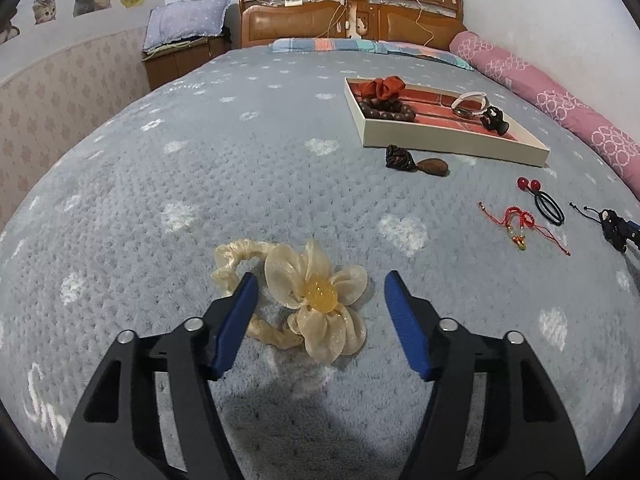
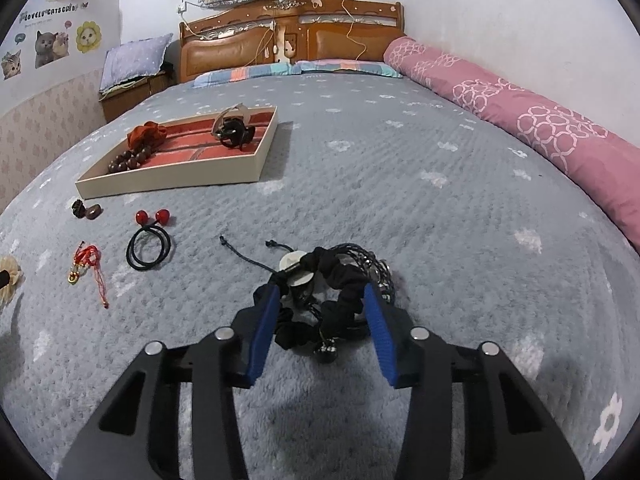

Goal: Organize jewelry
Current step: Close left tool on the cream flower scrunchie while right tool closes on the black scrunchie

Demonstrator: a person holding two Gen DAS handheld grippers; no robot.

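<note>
Left wrist view shows my left gripper (image 1: 320, 300) unclenched around a cream fabric flower scrunchie (image 1: 316, 304) on the grey bedspread (image 1: 160, 184), while my right gripper (image 2: 320, 312) brackets a black scrunchie (image 2: 340, 280), pads apparently touching, grip uncertain.

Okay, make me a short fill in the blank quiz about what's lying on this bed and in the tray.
1. The tray has a ____ lining.
2. The black hair ties carry two ____ balls.
3. The cream flower scrunchie lies between the fingers of the ____ gripper.
4. The wooden bead bracelet lies ____ the tray.

Missing words: red; red; left; inside
</note>
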